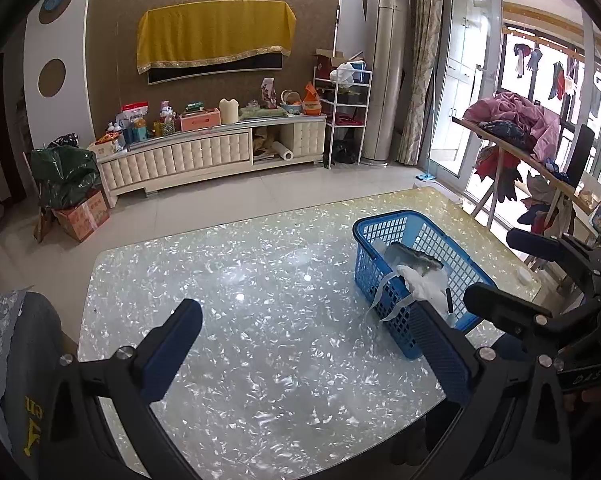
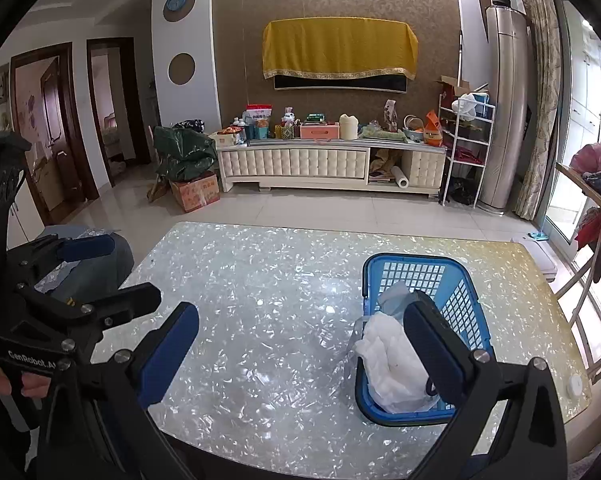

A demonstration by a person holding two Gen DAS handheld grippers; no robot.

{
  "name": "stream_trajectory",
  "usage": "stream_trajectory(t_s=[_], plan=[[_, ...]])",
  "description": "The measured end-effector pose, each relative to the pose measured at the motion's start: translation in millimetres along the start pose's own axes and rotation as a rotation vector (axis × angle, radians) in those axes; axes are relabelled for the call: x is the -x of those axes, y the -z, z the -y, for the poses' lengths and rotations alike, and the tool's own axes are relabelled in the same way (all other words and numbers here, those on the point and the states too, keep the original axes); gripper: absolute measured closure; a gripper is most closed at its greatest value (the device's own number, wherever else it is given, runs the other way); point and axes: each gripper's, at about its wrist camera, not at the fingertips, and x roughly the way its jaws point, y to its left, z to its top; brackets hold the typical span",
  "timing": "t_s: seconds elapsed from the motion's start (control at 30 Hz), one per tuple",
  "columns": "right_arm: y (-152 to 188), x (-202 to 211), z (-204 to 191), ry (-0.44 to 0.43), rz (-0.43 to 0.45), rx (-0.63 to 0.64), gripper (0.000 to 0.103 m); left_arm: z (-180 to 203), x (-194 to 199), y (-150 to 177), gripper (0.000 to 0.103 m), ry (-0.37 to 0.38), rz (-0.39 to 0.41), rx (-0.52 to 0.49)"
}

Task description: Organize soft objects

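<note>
Your blue basket (image 2: 452,280) sits on the shell-patterned table (image 2: 260,280), holding a crumpled white cloth (image 2: 392,356) that spills over its near rim, with a grey-edged item (image 1: 414,258) behind it that is hard to identify. Your left gripper (image 1: 306,350) hangs with fingers spread wide, empty, just left of the basket; your right gripper (image 2: 300,350) is likewise apart, one finger over the basket. "GenRobot.AI" reads on the left tool's body. Beyond the basket, a cream TV cabinet (image 2: 324,164) stands below a yellow-draped screen (image 2: 338,50).
</note>
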Motion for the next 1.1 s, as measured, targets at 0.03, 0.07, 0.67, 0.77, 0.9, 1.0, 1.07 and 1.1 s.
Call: stream_trajectory(t_s=[0.03, 0.07, 0.67, 0.77, 0.9, 1.0, 1.07, 1.1], plan=[[0, 0, 0, 0.001, 0.001, 0.000, 0.001, 0, 1, 0, 0.000, 0.002, 0.001, 0.002], [0, 0, 1, 0.002, 0.002, -0.002, 0.001, 0, 2, 0, 0.000, 0.005, 0.004, 0.003], [-2, 1, -1, 0.005, 0.001, 0.003, 0.001, -5, 15, 0, 0.000, 0.003, 0.061, 0.011], [-3, 4, -1, 0.006, 0.008, 0.004, 0.001, -5, 18, 1, 0.000, 0.003, 0.080, 0.004], [-3, 5, 0, 0.007, 0.008, 0.003, 0.001, -3, 20, 1, 0.000, 0.008, 0.083, -0.004], [-3, 5, 0, 0.005, 0.008, 0.005, 0.001, -2, 21, 1, 0.000, 0.001, 0.082, -0.008], [-3, 5, 0, 0.003, 0.008, 0.004, 0.001, -2, 20, 2, 0.000, 0.003, 0.075, -0.003], [-3, 5, 0, 0.004, 0.008, 0.003, 0.001, -2, 20, 2, 0.000, 0.002, 0.072, -0.002]])
